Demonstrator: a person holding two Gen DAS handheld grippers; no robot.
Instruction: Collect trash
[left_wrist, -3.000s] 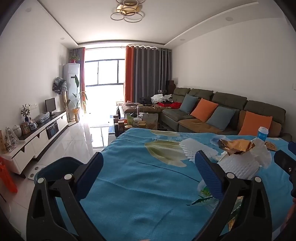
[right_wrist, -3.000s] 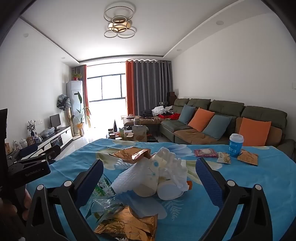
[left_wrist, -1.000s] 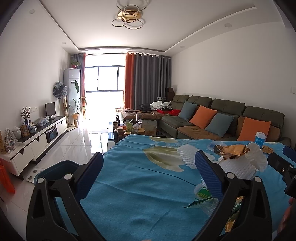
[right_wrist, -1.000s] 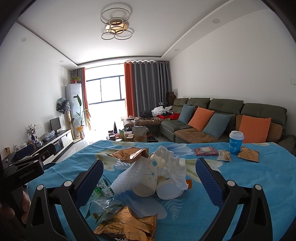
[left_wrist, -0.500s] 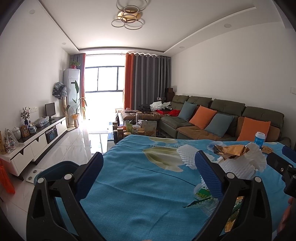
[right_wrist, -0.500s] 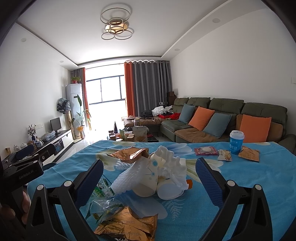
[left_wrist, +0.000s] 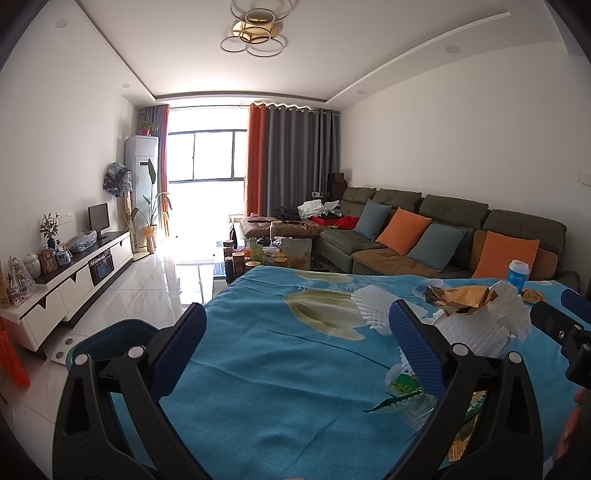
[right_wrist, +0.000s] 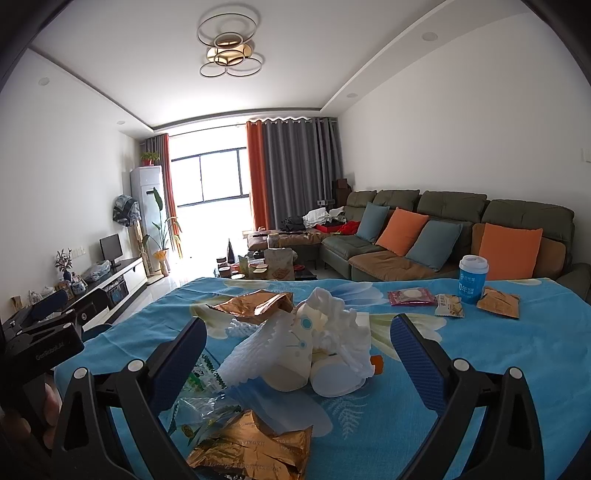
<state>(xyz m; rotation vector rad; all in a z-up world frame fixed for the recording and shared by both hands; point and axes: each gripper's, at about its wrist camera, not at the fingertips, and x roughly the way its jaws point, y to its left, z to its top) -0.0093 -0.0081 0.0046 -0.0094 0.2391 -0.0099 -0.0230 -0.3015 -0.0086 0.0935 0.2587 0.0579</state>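
Trash lies heaped on a blue floral tablecloth (right_wrist: 498, 354): paper cups (right_wrist: 334, 376) under white foam netting (right_wrist: 258, 354) and crumpled tissue (right_wrist: 343, 328), a gold foil bag (right_wrist: 255, 304) behind, another gold wrapper (right_wrist: 251, 452) and a clear green-printed wrapper (right_wrist: 201, 380) in front. My right gripper (right_wrist: 297, 358) stands open just before the heap, holding nothing. My left gripper (left_wrist: 297, 343) is open over bare cloth, with the heap (left_wrist: 476, 325) to its right. A blue bin (left_wrist: 107, 341) sits below the table's left edge.
A blue lidded cup (right_wrist: 472, 278) and several small snack packets (right_wrist: 448, 304) lie at the table's far right. A sofa (right_wrist: 443, 229) with orange and blue cushions lines the right wall, a cluttered coffee table (left_wrist: 266, 254) stands beyond, a TV unit (left_wrist: 66, 280) on the left.
Both views have shifted only slightly over three seconds; the grippers stay open and the trash has not moved.
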